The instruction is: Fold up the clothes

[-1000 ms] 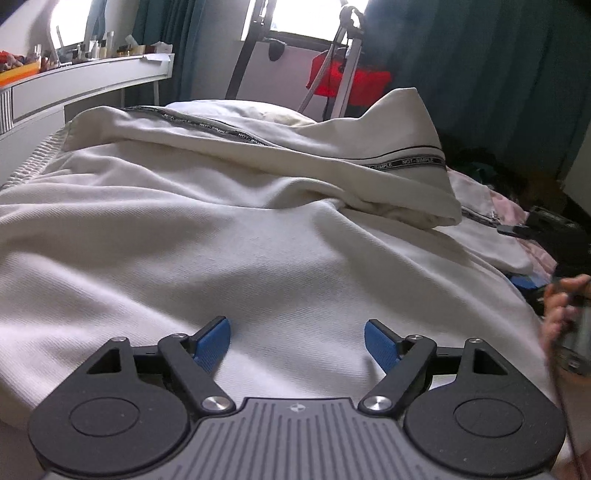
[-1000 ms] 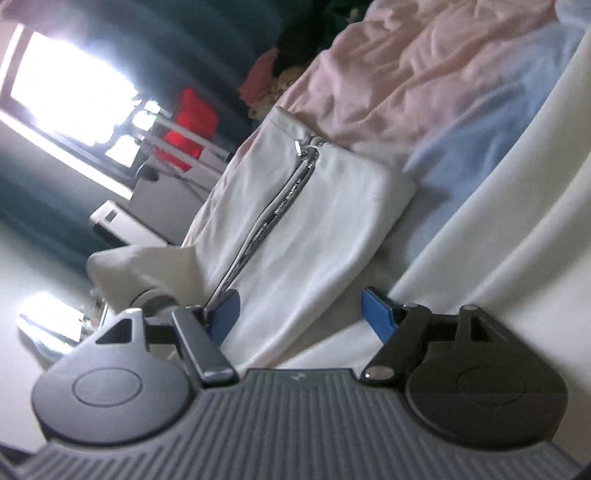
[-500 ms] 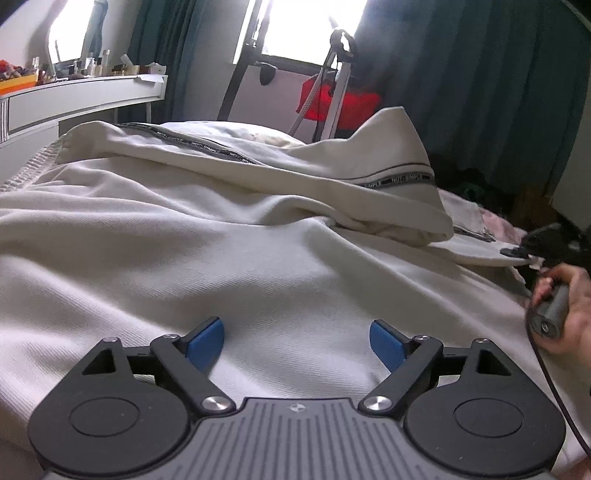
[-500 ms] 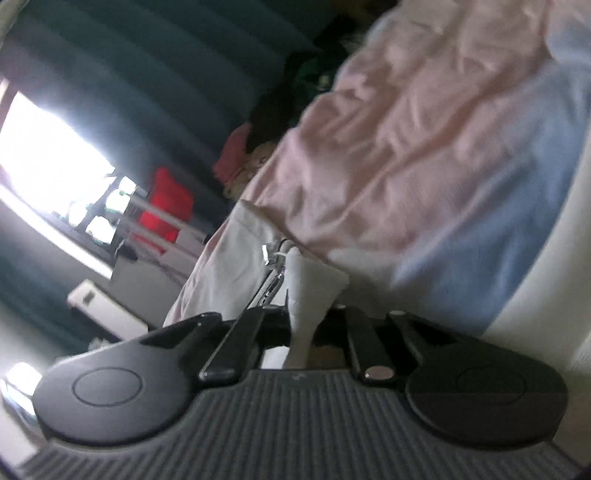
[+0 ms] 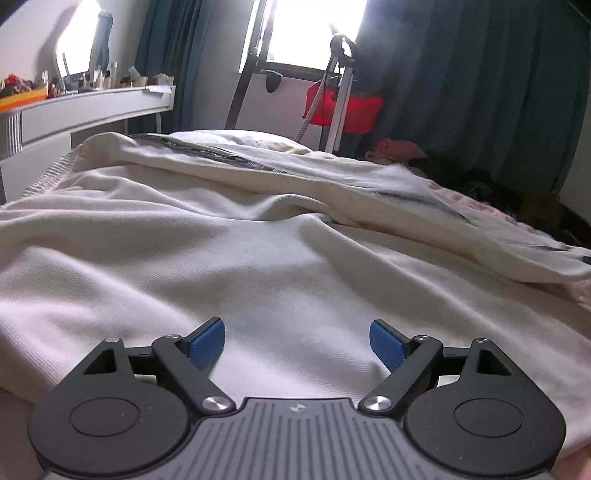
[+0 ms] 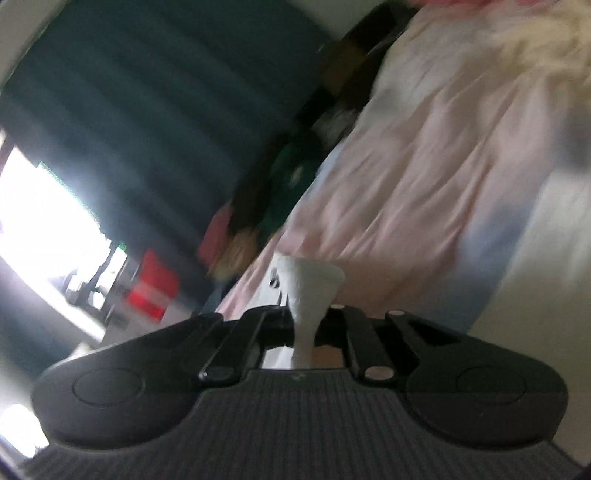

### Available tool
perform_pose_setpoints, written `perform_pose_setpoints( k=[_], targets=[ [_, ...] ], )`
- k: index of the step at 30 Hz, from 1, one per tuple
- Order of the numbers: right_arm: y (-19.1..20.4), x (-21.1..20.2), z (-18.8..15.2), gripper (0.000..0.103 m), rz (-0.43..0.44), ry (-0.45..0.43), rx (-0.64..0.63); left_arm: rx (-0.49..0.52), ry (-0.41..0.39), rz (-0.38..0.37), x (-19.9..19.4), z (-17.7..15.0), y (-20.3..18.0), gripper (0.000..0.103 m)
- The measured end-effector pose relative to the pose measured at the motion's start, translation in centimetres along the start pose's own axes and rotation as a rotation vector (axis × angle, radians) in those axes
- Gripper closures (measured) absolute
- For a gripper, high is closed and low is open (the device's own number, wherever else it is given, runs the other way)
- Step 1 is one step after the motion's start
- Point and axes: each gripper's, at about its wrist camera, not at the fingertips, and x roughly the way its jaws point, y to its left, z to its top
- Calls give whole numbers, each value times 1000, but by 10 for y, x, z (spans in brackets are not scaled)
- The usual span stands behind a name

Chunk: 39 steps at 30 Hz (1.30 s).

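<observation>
- The right gripper [image 6: 308, 325] has its jaws pressed together on a bunched corner of the white garment [image 6: 308, 284]; the pinched cloth stands up between them as a narrow stalk that flares at the top.
- A small metal zipper pull [image 6: 273, 280] shows just beside that flared cloth, though the right wrist view is blurred.
- Beyond the pinch lies a pink sheet [image 6: 436, 166] on the bed, with a pale blue patch [image 6: 495, 240] near its lower edge.
- The left gripper [image 5: 297, 345] has its jaws spread wide, the blue pads [image 5: 207, 343] apart and holding nothing, just above the cloth.
- The white garment [image 5: 258, 251] is spread across the bed in front of the left gripper, with a long fold lying over its far side that carries a dark printed stripe [image 5: 207, 153].
- Farther off stand a white worktop [image 5: 92, 107] with small bottles at the left, dark green curtains [image 5: 480, 81], a bright window [image 5: 314, 33] and a red bag [image 5: 343, 107] on a stand.
</observation>
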Motion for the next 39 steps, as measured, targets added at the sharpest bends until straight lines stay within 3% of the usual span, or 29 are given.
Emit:
perform_pose_setpoints(
  k=[11, 14, 20, 22, 24, 26, 28, 34, 39],
  targets=[
    [-63, -7, 32, 96, -115, -83, 7, 24, -15, 50, 1, 0, -5, 17],
    [-56, 1, 30, 95, -152, -95, -126, 36, -21, 52, 1, 2, -7, 17],
    [-49, 12, 21, 90, -259, 8, -242, 26, -29, 49, -1, 7, -9, 17],
    [-39, -1, 14, 77, -286, 4, -307, 20, -33, 44, -4, 10, -9, 17],
    [-27, -18, 6, 36, -303, -3, -364, 30, -47, 44, -9, 13, -10, 17],
    [-13, -38, -5, 23, -299, -3, -398, 37, -63, 38, -15, 15, -11, 17],
    [1, -58, -16, 23, -294, -3, -433, 23, -77, 12, -25, 18, -10, 17],
    [49, -130, -38, 25, -173, 120, -560, 18, -99, -43, -54, 24, -10, 16],
    [60, -192, -52, 25, -108, 230, -509, -26, -53, -46, -68, 23, 3, 16]
  ],
)
